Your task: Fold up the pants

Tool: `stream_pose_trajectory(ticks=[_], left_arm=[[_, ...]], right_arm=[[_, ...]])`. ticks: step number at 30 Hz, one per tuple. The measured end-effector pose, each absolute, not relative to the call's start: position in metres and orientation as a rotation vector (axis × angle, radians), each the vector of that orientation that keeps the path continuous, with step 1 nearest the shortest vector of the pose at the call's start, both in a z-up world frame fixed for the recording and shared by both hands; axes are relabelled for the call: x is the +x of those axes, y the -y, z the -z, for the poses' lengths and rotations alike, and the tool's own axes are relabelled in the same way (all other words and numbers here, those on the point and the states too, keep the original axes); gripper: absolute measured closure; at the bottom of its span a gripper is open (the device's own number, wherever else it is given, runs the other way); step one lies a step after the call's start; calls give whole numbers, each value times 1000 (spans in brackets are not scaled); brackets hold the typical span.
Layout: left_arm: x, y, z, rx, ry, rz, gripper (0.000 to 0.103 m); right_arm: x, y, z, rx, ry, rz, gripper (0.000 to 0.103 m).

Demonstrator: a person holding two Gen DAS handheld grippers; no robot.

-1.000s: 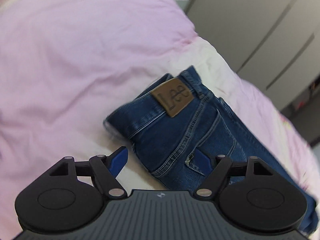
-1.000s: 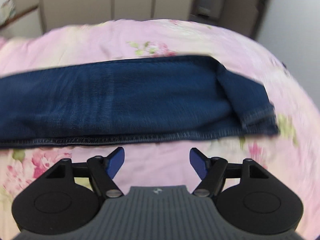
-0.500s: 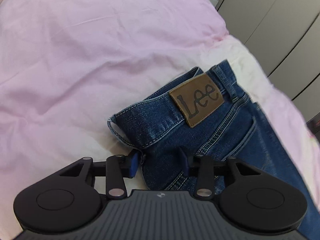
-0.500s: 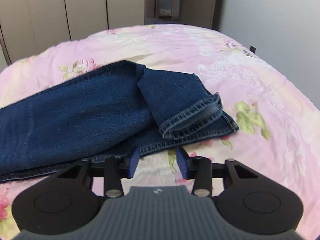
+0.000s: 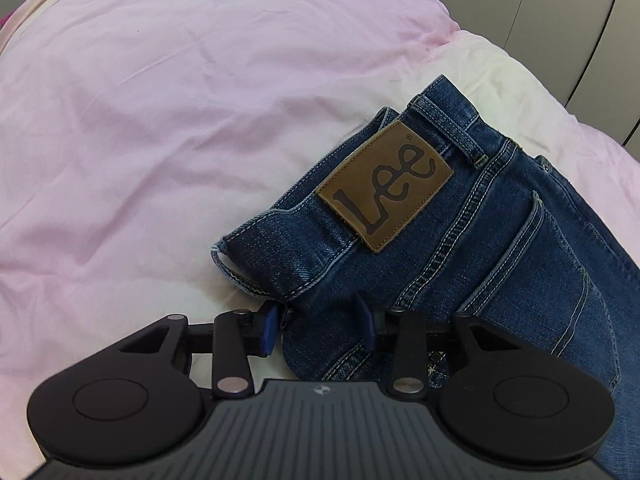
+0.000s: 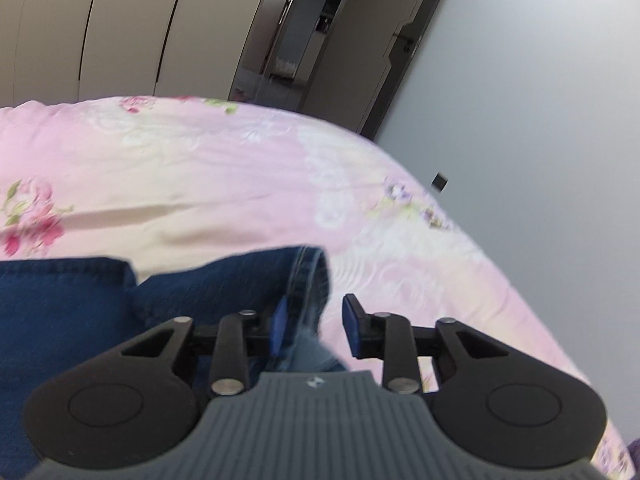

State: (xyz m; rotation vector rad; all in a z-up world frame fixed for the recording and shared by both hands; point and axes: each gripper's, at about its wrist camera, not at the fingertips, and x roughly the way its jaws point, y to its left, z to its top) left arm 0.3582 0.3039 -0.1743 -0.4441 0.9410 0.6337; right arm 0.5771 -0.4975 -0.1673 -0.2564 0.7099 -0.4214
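Dark blue jeans [image 5: 460, 248] with a brown Lee patch [image 5: 386, 188] lie on the bed, folded lengthwise. My left gripper [image 5: 318, 324] straddles the near corner of the waistband; denim fills the gap between its blue pads, which are partly closed on it. In the right wrist view the leg cuffs [image 6: 308, 280] lie between the blue pads of my right gripper [image 6: 314, 328]; the left pad touches the denim, the right pad stands a little apart from it.
The bed has a plain pink cover [image 5: 180, 100] at the waist end and a pink floral quilt [image 6: 240, 184] at the cuff end. Wardrobe doors [image 6: 100, 28] and a grey wall [image 6: 540, 80] stand beyond the bed.
Both grippers have moved forward onto the jeans and narrowed from wide open. The left now has the waistband corner between its pads, the right has the cuffs.
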Motion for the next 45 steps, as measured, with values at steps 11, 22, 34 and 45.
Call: stream_pose_trajectory(ticks=[11, 22, 34, 45], left_arm=[[367, -297, 174, -381, -967, -655, 59], [384, -278, 171, -211, -1024, -672, 66], [385, -275, 174, -163, -1019, -669, 68], [374, -284, 164, -264, -972, -688, 83]], right_arm=[[520, 533, 142, -85, -709, 299, 67], [543, 512, 213, -184, -849, 223, 84], [550, 557, 166, 62, -728, 337, 76], [540, 561, 250, 646, -730, 355, 73]])
